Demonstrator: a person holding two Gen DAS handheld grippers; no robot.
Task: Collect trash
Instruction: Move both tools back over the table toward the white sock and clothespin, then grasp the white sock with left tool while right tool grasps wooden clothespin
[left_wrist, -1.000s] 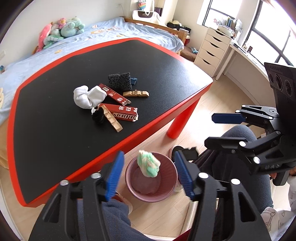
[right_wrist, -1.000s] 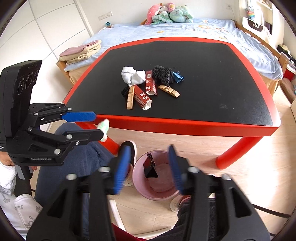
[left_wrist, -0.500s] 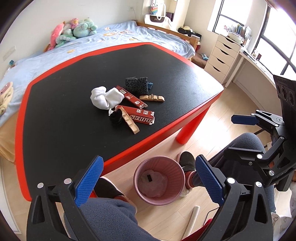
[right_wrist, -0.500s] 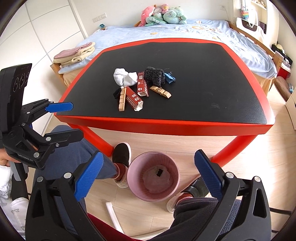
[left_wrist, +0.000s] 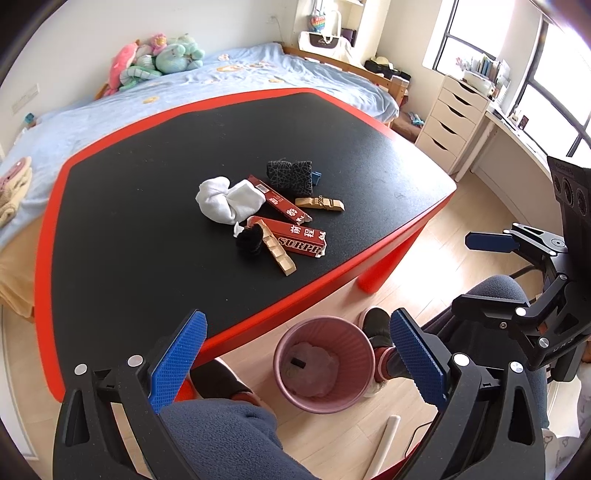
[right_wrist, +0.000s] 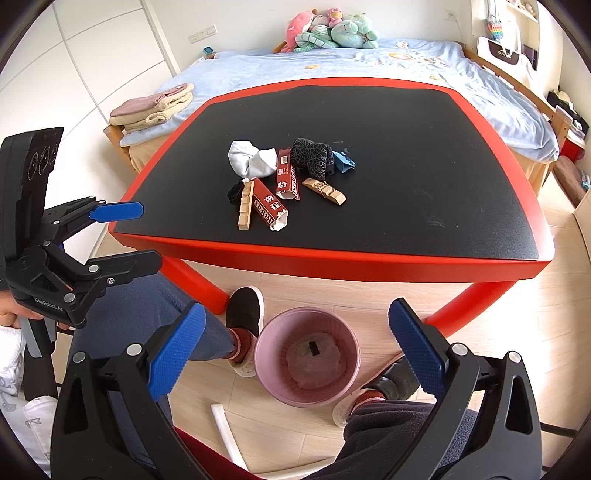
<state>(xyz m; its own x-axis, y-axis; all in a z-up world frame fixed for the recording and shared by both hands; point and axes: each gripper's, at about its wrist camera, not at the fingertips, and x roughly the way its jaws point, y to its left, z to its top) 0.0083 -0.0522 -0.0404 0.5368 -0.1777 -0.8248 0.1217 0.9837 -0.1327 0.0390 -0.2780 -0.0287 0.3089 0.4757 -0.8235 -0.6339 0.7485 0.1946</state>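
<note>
Nearest the lens in each wrist view, a pair of tongs stands spread wide with nothing between its blue pads: the left tongs (left_wrist: 295, 354) at the bottom of the left view, the right tongs (right_wrist: 297, 350) at the bottom of the right view. Both are released and hang above the floor over the person's knees.

Just beyond them, low in the centre of both frames, a pink bin (left_wrist: 364, 345) (right_wrist: 266, 354) stands upright on the wooden floor between the person's shoes. Inside it lies a pale crumpled wad covering the bottom, and on that wad a small black piece (left_wrist: 297, 362) (right_wrist: 313, 347). What else may lie under the wad cannot be told.

Behind the bin is the red-edged black desk (left_wrist: 122, 258) (right_wrist: 424, 177). In the middle of each frame, on the desk top, a loose heap of trash remains: a white wad (left_wrist: 227, 201) (right_wrist: 251, 158), two red cartons (left_wrist: 291, 236) (right_wrist: 269, 205) lying flat, two tan strips (left_wrist: 277, 251) (right_wrist: 245, 206), a small black tuft (left_wrist: 248, 240) (right_wrist: 234, 192), a dark patterned bundle (left_wrist: 290, 177) (right_wrist: 314, 158) and a blue scrap (right_wrist: 343, 160) touching that bundle.

Farthest off, along the top of both frames, a bed (left_wrist: 258, 77) (right_wrist: 406, 59) carries plush toys (left_wrist: 155, 59) (right_wrist: 332, 31); a white drawer unit (left_wrist: 454, 118) stands at the upper right of the left view.
</note>
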